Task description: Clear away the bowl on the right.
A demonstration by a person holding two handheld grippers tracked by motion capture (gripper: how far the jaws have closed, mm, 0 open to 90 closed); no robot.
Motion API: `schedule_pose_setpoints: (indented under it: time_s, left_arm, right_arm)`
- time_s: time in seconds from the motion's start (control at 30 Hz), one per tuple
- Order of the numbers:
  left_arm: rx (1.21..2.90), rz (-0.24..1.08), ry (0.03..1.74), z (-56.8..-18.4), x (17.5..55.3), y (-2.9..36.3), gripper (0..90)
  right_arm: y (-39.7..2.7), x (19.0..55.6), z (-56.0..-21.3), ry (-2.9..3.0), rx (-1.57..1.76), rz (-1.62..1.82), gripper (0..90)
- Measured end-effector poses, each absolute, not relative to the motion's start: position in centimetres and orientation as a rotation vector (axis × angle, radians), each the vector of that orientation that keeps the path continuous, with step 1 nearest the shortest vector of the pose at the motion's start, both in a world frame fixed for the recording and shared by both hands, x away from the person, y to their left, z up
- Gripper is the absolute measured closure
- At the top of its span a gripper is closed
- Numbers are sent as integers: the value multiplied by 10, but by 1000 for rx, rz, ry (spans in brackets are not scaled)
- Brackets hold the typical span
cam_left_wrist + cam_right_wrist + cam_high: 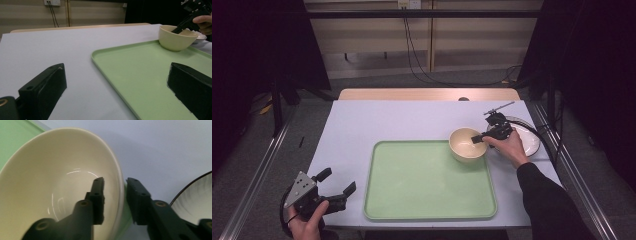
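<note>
A cream bowl sits on the far right corner of a pale green tray. My right gripper straddles the bowl's right rim. One jaw is inside the bowl and the other outside, closed in tight on the wall. Off the tray's left side, near the table's front corner, my left gripper is held wide open and holds nothing. Its jaws point toward the tray.
A white plate with a dark rim lies on the table just right of the bowl, under my right hand. The white tabletop stretches bare behind the tray. Metal rails run along both table sides.
</note>
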State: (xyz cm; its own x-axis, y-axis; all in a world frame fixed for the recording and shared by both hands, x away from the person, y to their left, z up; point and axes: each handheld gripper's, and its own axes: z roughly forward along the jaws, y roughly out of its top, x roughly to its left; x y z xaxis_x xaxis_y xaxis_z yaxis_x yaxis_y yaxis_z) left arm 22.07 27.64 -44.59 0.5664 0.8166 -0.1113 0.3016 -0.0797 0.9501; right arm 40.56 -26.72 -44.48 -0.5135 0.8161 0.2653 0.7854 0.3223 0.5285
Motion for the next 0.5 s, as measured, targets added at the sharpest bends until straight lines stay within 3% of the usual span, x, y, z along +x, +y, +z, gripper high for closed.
schedule_pose_setpoints:
  time_s: [0.5]
  left_arm:
    - [1644,562,957,-446,221,276,23]
  right_arm:
    - [-270,407,-443,2437,1443,1114,51]
